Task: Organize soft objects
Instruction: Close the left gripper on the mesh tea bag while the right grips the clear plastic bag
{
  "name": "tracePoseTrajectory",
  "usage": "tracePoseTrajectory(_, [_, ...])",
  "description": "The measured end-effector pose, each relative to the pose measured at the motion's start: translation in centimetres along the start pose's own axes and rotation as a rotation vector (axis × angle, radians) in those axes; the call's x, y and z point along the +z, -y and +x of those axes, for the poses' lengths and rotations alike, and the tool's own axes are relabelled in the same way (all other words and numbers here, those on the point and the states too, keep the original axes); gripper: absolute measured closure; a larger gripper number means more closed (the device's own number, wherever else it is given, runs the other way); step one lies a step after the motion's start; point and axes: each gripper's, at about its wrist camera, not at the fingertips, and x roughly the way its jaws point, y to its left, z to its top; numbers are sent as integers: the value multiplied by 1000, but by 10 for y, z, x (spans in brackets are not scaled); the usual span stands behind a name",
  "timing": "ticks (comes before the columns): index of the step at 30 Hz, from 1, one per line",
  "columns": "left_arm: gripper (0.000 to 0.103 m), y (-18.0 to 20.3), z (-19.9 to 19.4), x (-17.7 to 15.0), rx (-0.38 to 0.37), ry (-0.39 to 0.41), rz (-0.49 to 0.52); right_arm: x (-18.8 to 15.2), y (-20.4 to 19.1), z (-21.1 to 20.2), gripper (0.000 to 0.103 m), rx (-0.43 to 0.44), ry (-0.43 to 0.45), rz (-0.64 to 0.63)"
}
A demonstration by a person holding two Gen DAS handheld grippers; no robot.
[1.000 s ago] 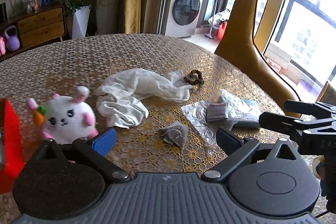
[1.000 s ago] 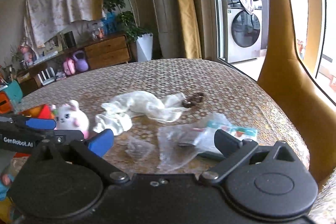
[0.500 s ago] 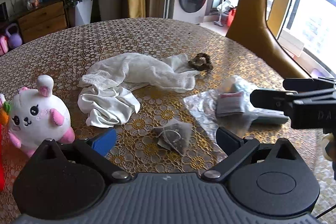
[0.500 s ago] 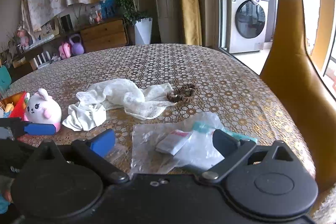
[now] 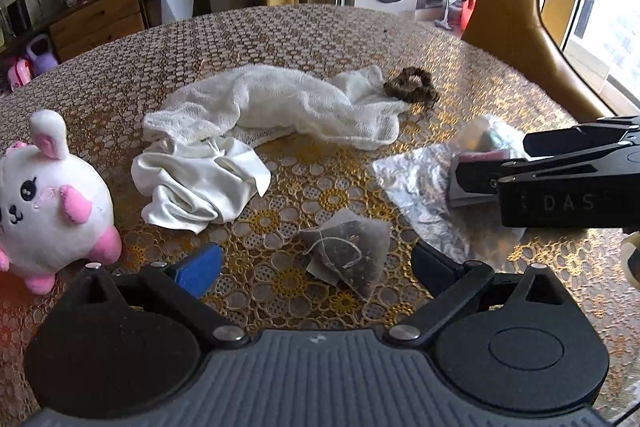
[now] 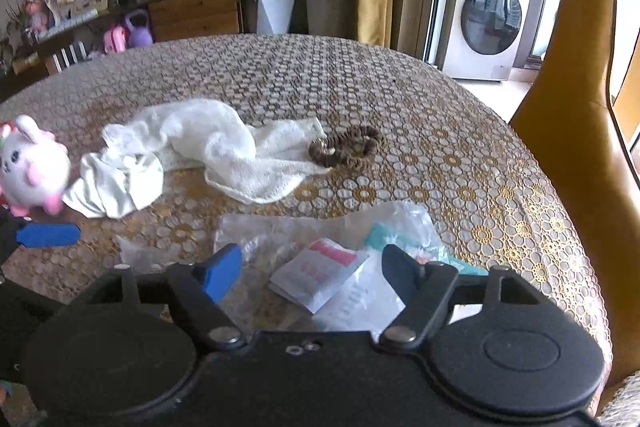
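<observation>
A white and pink plush bunny [image 5: 48, 195] [image 6: 32, 167] sits at the table's left. Beside it lie a crumpled white cloth [image 5: 196, 183], a longer white gauze cloth [image 5: 280, 103] [image 6: 208, 143] and a brown scrunchie [image 5: 410, 89] [image 6: 348, 147]. My left gripper [image 5: 316, 267] is open, low over a grey pyramid tea bag [image 5: 348, 251] lying between its fingers. My right gripper [image 6: 310, 275] hovers over a clear plastic bag [image 6: 320, 227] [image 5: 412, 187] that holds a white and pink packet [image 6: 320, 275]. Its jaws are closing, and its pads are not touching the packet.
The round table has a gold-patterned lace cover [image 5: 320, 39]. A mustard chair back [image 6: 568, 87] rises at the right edge. Beyond the table stand a washing machine [image 6: 488, 23], a wooden sideboard [image 6: 192, 11] and a potted plant [image 6: 272, 3].
Both grippers have dropped lower and come closer to the table. The right gripper's jaws have narrowed. The red box at the left edge has left the left wrist view.
</observation>
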Motion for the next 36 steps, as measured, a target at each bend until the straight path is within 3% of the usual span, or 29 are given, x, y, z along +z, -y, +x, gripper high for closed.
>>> tracePoseTrajectory(5, [3, 2, 7, -2, 20, -9, 14, -4, -5, 8, 43, -28, -28, -31])
tracePoseTrajectory(8, [9, 5, 9, -2, 21, -13, 27, -6, -6, 10, 47, -53, -24, -52])
tracePoseTrajectory(14, [30, 7, 9, 0, 6, -1, 43, -8, -7, 9, 68, -106, -5, -74])
tracePoseTrajectory(17, [52, 10, 6, 2, -13, 9, 62, -10, -7, 9, 80, -127, 8, -93])
tracePoseTrajectory(19, [63, 11, 5, 2, -19, 9, 66, -10, -5, 6, 83, -126, 16, -82])
tracePoseTrajectory(22, [70, 8, 4, 3, -33, 6, 54, -9, 1, -1, 85, -122, 38, -49])
tracePoseTrajectory(29, [79, -1, 0, 7, -52, 2, 23, -10, 12, -15, 98, -92, 81, 8])
tracePoseTrajectory(36, [80, -4, -7, 8, -45, 8, 18, -10, 8, -20, 94, -36, 75, 10])
